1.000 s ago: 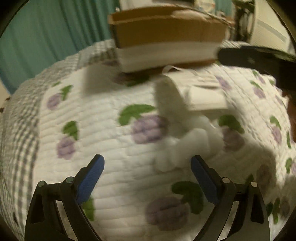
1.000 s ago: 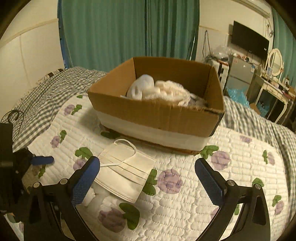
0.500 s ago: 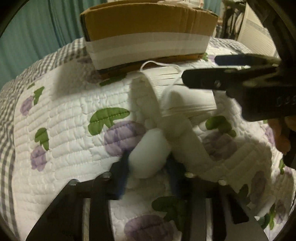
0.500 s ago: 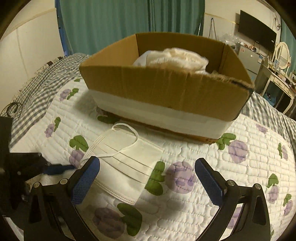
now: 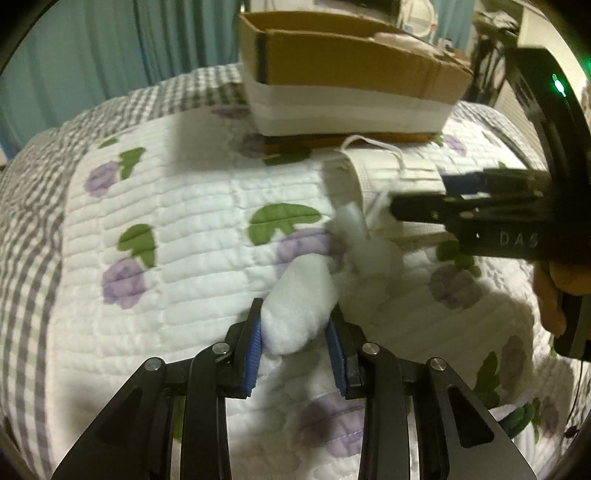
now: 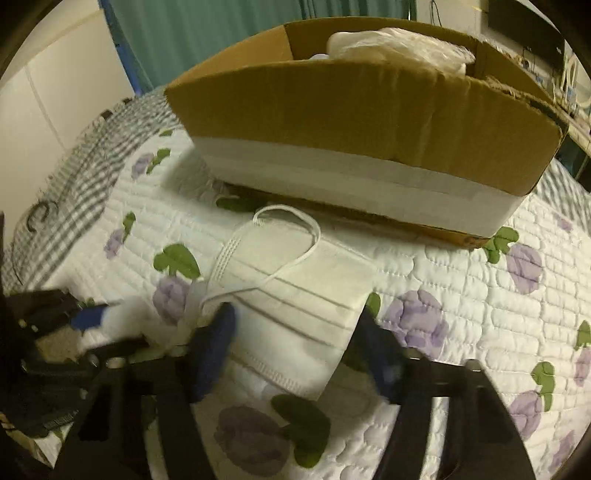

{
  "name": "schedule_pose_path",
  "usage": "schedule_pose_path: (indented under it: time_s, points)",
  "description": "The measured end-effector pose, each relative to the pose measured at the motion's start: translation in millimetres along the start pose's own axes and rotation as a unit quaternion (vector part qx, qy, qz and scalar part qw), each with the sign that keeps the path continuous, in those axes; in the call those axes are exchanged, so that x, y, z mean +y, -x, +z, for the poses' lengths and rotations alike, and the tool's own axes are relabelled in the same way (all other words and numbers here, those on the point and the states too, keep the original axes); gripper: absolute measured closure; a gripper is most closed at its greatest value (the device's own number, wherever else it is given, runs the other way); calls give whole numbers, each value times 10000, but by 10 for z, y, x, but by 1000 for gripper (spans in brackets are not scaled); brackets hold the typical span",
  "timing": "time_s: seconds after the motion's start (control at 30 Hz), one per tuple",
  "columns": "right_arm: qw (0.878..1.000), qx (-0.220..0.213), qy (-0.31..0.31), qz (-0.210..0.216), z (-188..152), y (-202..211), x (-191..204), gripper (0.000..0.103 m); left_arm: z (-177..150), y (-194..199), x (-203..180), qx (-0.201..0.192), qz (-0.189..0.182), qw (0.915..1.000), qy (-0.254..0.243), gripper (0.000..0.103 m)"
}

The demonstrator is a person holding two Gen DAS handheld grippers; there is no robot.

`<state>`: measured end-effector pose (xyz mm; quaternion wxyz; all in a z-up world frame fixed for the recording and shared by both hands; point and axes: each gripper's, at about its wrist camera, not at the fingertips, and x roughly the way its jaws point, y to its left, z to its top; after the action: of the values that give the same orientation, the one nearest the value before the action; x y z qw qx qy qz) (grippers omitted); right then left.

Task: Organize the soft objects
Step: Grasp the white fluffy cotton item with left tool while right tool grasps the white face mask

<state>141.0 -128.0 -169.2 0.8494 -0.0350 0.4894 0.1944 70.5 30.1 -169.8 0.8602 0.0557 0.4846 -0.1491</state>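
Note:
My left gripper [image 5: 295,314] is shut on a white cotton ball [image 5: 299,306] just above the quilt. More cotton balls [image 5: 373,258] lie clumped right beyond it. A white face mask [image 6: 295,295] lies flat in front of the cardboard box [image 6: 351,122], which holds white soft items [image 6: 399,48]. My right gripper [image 6: 295,321] is low over the mask and its jaws are closing, one finger at each side edge; the mask still lies flat and uncrumpled. In the left wrist view the right gripper [image 5: 461,206] reaches in from the right above the mask [image 5: 391,173]. The left gripper [image 6: 88,317] shows at the right wrist view's left edge.
A white quilt [image 5: 184,229] with purple flowers and green leaves covers the bed, over a grey checked blanket [image 6: 96,147]. Green curtains [image 6: 221,33] hang behind the box. A black cable [image 6: 40,218] lies at the left. A person's hand [image 5: 550,295] holds the right gripper.
The left gripper's jaws closed on the cotton ball. The right gripper sank toward the mask and its jaws narrowed around it.

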Motion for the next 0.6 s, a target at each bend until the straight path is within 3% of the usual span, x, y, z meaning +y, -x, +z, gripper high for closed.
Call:
schedule_pose_path:
  time_s: [0.03,0.13,0.37,0.6]
  points:
    - [10000,3,63,-54,-14,6,30,74,4,23,30,-21,31,10000,45,72]
    - [9994,-51,190,-298,-47,102,86,90,-14,139,89,-124,151,9997,121,72]
    - [9974,-356,469,-420,-88,447,247,96,53,480,160,-577,386,9974,202,72]
    - [9943,-751,530,-537,-141,899,365,96,65,817,149,-907,366,9948,266,72]
